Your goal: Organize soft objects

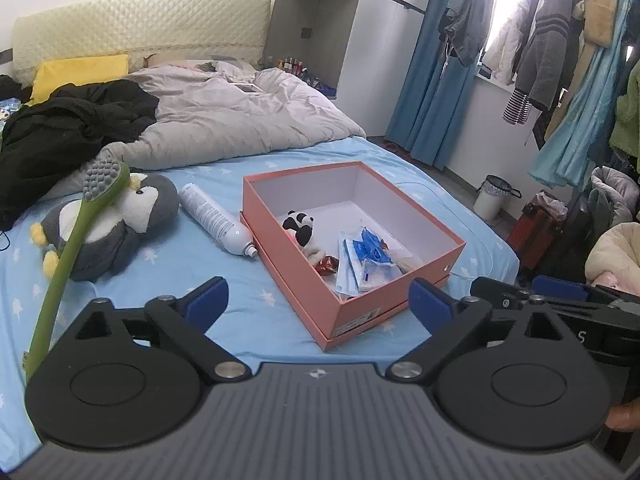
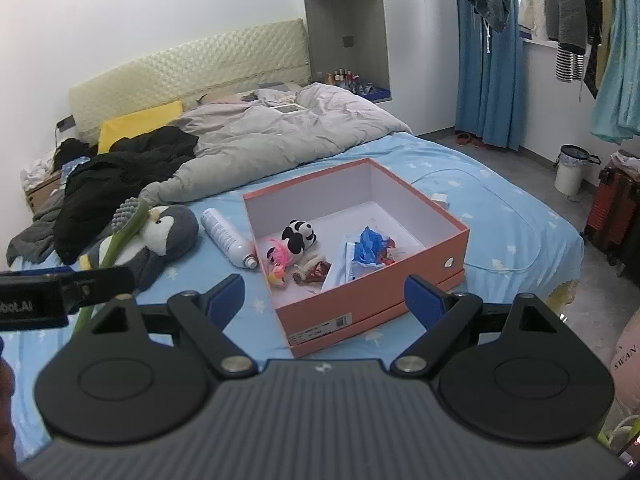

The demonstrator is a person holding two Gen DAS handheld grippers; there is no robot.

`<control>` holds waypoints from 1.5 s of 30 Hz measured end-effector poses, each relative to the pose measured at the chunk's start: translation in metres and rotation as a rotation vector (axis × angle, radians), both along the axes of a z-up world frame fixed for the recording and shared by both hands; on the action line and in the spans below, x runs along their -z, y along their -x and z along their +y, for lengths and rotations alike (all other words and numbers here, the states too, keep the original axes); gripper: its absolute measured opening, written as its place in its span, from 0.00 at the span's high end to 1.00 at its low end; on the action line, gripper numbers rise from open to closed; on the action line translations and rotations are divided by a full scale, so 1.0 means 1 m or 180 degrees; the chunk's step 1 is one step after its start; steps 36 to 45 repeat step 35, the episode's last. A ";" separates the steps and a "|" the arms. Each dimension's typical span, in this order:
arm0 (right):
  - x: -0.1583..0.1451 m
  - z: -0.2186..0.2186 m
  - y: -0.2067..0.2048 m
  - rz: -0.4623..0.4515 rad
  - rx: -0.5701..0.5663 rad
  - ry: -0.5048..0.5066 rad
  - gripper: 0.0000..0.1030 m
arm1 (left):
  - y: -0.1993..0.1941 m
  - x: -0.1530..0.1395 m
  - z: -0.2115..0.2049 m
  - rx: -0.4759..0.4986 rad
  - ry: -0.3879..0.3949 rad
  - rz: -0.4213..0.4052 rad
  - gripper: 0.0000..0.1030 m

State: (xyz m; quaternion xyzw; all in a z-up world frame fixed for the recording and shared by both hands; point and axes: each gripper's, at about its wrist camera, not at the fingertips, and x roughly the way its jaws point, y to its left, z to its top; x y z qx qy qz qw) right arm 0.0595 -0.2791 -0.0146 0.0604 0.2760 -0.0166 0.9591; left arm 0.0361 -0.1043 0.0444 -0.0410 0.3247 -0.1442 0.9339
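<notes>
Bed (image 1: 280, 312) under light blue sheet with white star print; grey duvet (image 1: 224, 120) bunched toward quilted cream headboard (image 1: 140, 32); black clothes (image 1: 60, 128) heaped at left of duvet; yellow pillow (image 1: 80, 72) behind them.

Open pink box (image 1: 352, 308) on sheet near foot of bed, white inside; panda (image 1: 299, 227) lying in box near its left wall; blue-and-white packets (image 1: 366, 258) beside it toward right; red wrapper (image 1: 326, 266) just in front of panda; pink feathered toy (image 2: 276, 254) in near left corner, seen from right wrist only.

Outside box, on sheet: white spray can (image 1: 216, 220) lying just left of box, nozzle close to box wall; penguin (image 1: 112, 224) further left; green brush (image 1: 76, 236) lying across penguin, grey nubbed head toward duvet.

Room: white wardrobe and niche with small bottles (image 2: 352, 78) beside headboard; blue curtain (image 1: 432, 92); clothes hanging by window; white bin (image 2: 572, 172) and red suitcase (image 2: 612, 220) on grey floor.

Left gripper (image 1: 318, 300) above near edge of bed, fingers spread wide, nothing between; right gripper (image 2: 324, 300) likewise, fingers spread, empty.
</notes>
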 end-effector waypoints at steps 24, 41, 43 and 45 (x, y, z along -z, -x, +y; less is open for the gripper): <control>0.001 0.004 0.002 -0.0043 -0.0028 -0.0029 0.14 | 0.005 0.001 -0.003 -0.0111 -0.0150 -0.0032 0.00; -0.001 0.008 0.002 -0.0039 -0.0071 -0.0057 0.14 | 0.008 -0.002 -0.002 -0.0128 -0.0167 -0.0056 0.00; -0.001 0.008 0.002 -0.0039 -0.0071 -0.0057 0.14 | 0.008 -0.002 -0.002 -0.0128 -0.0167 -0.0056 0.00; -0.001 0.008 0.002 -0.0039 -0.0071 -0.0057 0.14 | 0.008 -0.002 -0.002 -0.0128 -0.0167 -0.0056 0.00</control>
